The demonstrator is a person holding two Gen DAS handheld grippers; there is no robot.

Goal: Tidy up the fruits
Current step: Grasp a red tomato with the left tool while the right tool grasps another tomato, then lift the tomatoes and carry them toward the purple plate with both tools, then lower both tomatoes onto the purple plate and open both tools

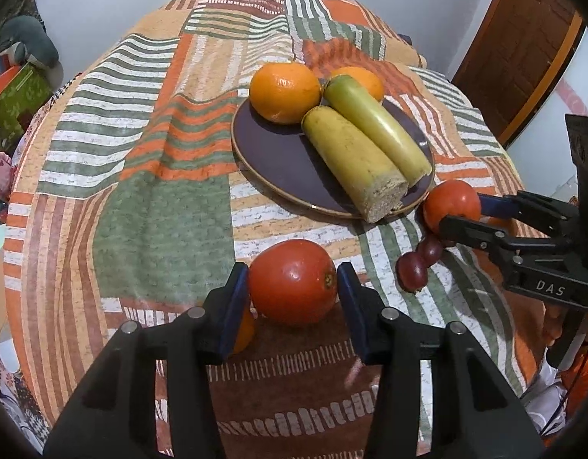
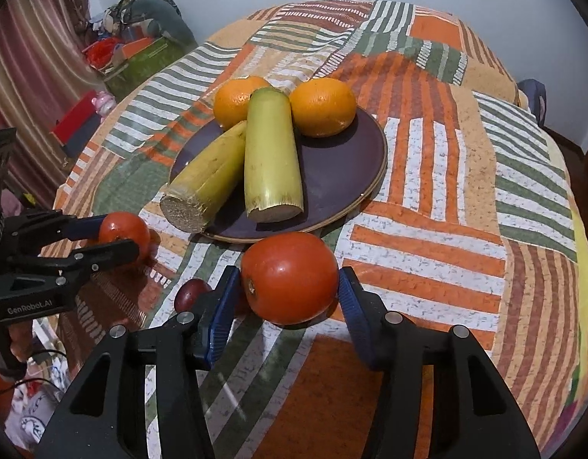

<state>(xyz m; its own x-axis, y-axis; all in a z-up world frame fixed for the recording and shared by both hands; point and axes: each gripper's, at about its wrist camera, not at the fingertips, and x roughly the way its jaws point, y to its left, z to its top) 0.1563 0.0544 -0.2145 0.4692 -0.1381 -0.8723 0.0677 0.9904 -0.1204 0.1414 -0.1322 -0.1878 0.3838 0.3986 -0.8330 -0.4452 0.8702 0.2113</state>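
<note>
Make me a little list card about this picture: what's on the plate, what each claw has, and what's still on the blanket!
plate: dark and round, on the striped blanket
on the plate: two oranges, two cut yellow-green stalks
left claw: closed around a red tomato
right claw: closed around another red tomato
still on the blanket: small dark red fruits beside the plate
</note>
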